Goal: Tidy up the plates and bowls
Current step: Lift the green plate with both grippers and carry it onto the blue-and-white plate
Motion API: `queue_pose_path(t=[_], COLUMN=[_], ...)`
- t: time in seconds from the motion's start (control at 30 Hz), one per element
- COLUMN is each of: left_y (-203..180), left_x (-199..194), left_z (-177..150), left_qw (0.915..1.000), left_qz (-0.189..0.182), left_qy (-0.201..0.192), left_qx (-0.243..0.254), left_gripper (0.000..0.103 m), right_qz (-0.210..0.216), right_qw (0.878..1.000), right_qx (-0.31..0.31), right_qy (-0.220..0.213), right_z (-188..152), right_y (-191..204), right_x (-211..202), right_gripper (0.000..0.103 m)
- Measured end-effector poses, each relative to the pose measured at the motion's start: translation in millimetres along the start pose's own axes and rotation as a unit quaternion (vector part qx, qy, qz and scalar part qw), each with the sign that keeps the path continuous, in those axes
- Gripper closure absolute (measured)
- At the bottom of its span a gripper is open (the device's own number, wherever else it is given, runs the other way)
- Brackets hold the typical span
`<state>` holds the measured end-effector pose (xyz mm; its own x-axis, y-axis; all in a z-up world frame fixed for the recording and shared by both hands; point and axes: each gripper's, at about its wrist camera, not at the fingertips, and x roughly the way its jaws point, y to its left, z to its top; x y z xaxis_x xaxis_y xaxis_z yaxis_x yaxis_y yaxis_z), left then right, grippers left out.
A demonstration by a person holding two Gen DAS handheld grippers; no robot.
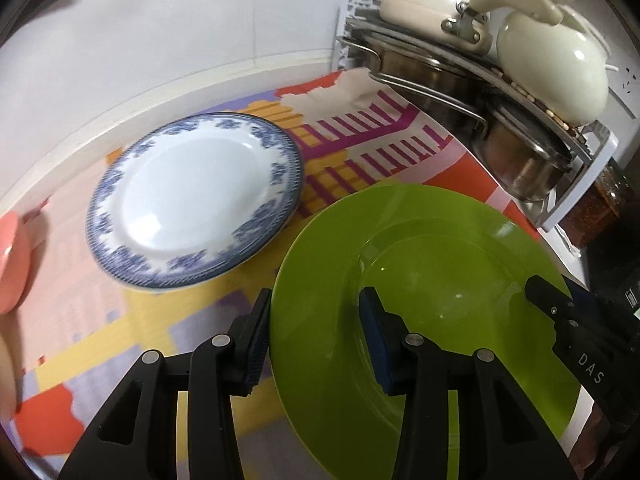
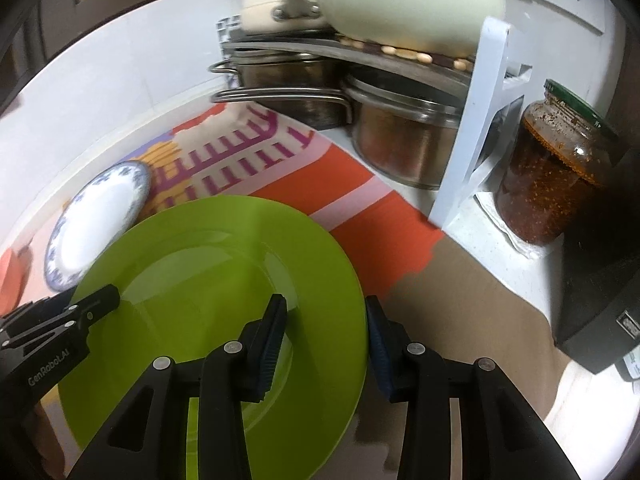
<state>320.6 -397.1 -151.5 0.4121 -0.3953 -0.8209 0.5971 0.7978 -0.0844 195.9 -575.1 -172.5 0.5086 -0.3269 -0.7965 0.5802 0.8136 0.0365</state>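
- We have the green plate point(image 1: 424, 300) between both tools, on or just above the patterned mat point(image 1: 360, 140); we cannot tell whether it is lifted.
- Our left gripper point(image 1: 316, 340) straddles its left rim, fingers spread either side, not visibly pinching.
- Our right gripper point(image 2: 326, 340) brackets the right rim the same way, fingers parted.
- We judge the plate stiff, glossy and slippery, probably light; the rim is the only sensible hold, taken from opposite sides.
- The blue-patterned plate point(image 1: 196, 200) lies just beside it to the left, breakable if knocked.
- To the right, steel pots point(image 2: 400, 140), a white rack point(image 2: 468, 140) and a chilli jar point(image 2: 552, 172) crowd us; open room lies toward the left.
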Motion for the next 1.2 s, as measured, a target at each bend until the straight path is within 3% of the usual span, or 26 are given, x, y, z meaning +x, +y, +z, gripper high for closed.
queue_pose_path(t=[0.63,1.2], left_y=[91,189], left_x=[-104,-187], left_z=[-64,-136], left_qw=[0.9938,0.9799], left_qz=[0.048,0.105], left_qy=[-0.058,-0.082], left_qx=[-0.082,-0.149], left_gripper=[0.060,0.060], right_qz=[0.049,0.103], right_qw=[0.994,0.980], right_qx=[-0.087,-0.156], right_qy=[-0.049,-0.066], right_z=[-34,-78], right_y=[88,197], right_x=[-87,-146], right_gripper=[0.063,0.063])
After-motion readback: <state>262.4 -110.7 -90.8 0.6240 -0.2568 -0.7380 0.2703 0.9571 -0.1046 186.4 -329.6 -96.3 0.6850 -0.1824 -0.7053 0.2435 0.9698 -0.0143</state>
